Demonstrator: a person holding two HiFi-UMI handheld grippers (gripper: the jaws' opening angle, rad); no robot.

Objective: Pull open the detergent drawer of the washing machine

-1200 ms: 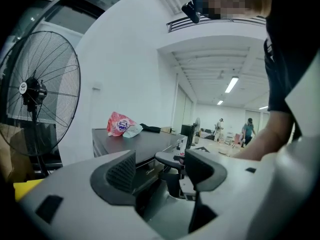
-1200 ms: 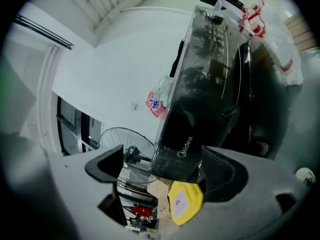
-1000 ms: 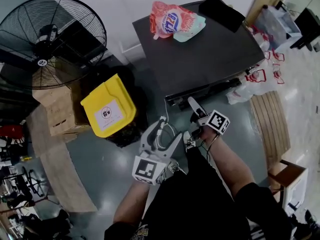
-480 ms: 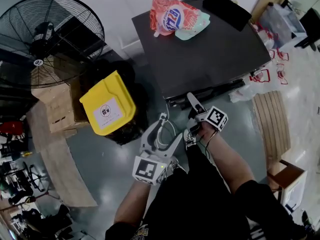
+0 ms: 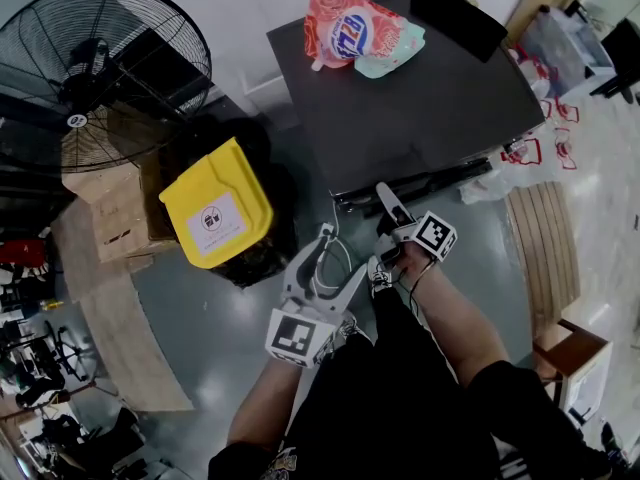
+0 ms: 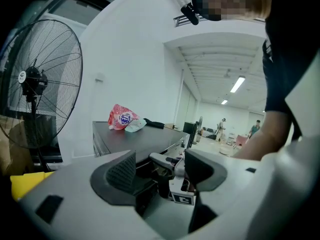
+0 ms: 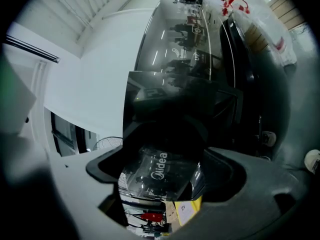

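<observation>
1 white "Midea" logo (image 7: 159, 167) on the dark washing machine (image 7: 195, 59) front

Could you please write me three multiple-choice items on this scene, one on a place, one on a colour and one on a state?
1. Where does the detergent bag lie?
A. on the washing machine's top
B. on the floor
C. inside the fan

2. What colour is the bin lid?
A. blue
B. yellow
C. green

3. How does the left hand-held gripper stand?
A. shut on a cloth
B. shut on the bag
C. open, empty

Answers: 1 A, the head view shows it lying on the dark top; 2 B, the lid is plainly yellow; 3 C, its jaws stand apart with nothing held between them.
</observation>
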